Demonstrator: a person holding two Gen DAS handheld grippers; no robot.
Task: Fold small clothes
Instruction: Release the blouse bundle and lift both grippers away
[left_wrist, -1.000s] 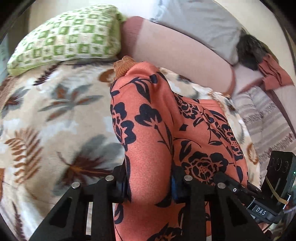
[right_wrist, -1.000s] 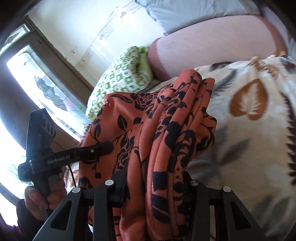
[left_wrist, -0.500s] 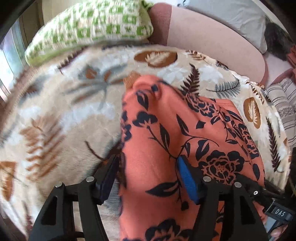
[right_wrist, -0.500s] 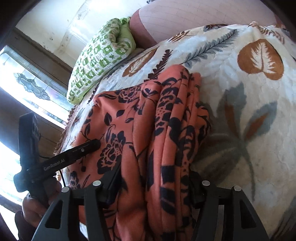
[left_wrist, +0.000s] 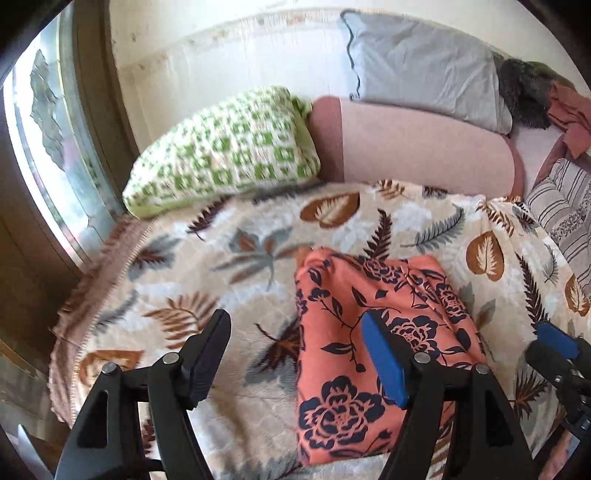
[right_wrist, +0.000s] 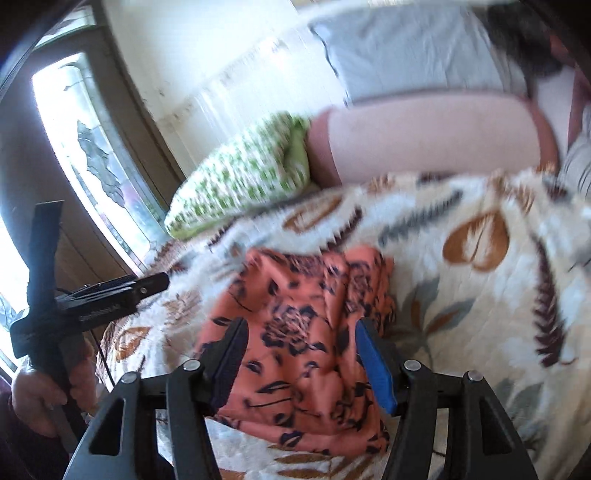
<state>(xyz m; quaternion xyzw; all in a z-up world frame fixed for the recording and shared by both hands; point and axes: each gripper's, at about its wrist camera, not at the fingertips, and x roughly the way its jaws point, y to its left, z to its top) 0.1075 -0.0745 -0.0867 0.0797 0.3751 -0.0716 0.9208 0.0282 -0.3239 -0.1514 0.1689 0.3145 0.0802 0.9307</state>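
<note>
1. Left wrist view: a second ago the left gripper (left_wrist: 295, 363) was pinching the orange floral garment (left_wrist: 373, 354). Now its jaws are opening with nothing between them; one folded garment lies on the leaf-print blanket (left_wrist: 229, 258), just right of and ahead of its fingers. This fold looks done.
2. Right wrist view: the right gripper (right_wrist: 301, 363) has let go too, its jaws opening, the garment below and ahead. Two pillows, one bolster (right_wrist: 424, 136) beyond.
</note>
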